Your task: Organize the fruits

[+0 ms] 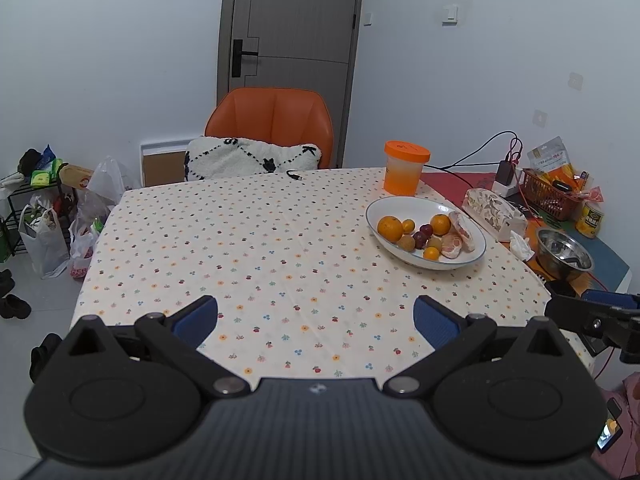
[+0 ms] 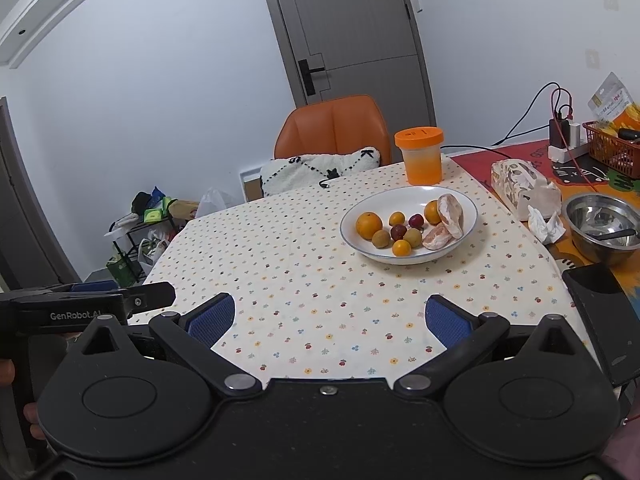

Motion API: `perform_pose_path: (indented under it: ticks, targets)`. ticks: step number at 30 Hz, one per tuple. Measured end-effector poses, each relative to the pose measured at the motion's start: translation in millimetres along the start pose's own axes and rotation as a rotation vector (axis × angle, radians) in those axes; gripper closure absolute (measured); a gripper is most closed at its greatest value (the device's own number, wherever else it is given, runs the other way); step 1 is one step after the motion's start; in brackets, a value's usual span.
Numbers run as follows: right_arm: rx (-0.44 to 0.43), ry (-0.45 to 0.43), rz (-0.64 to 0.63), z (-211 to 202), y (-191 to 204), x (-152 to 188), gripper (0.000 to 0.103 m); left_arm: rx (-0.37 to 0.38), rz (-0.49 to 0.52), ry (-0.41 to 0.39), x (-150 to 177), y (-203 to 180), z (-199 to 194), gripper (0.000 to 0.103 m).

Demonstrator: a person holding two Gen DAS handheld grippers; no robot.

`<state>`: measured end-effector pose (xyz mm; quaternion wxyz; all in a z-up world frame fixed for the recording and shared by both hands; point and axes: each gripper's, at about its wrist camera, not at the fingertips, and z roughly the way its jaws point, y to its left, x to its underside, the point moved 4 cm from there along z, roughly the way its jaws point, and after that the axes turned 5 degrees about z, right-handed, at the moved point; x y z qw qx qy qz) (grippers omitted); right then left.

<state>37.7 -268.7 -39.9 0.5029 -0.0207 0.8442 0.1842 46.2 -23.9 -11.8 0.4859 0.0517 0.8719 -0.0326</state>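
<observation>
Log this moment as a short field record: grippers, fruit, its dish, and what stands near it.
left gripper: open, empty, above the near edge of the table
right gripper: open, empty, also at the near edge
dish: white oval plate on the floral tablecloth
fruit: all on the plate; large orange, peeled pomelo pieces, small round fruits between them
behind plate: orange-lidded jar
right of plate: tissue pack, steel bowl

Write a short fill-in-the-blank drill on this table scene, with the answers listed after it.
1. All the fruit lies in a white ____ on the tablecloth.
2. The cup behind it has an ____ lid.
3. Both the left gripper and the right gripper are ____ and hold nothing.
4. The metal bowl contains a ____.

Answers: bowl; orange; open; spoon
</observation>
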Motion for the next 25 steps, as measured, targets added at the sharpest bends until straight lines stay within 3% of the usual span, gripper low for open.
perform_pose_path:
  ticks: [25]
  targets:
    - [0.022, -0.011, -0.022, 3.0, -2.8, 1.5, 0.000, 0.033, 0.012, -0.002, 1.5, -4.4, 2.1, 0.000]
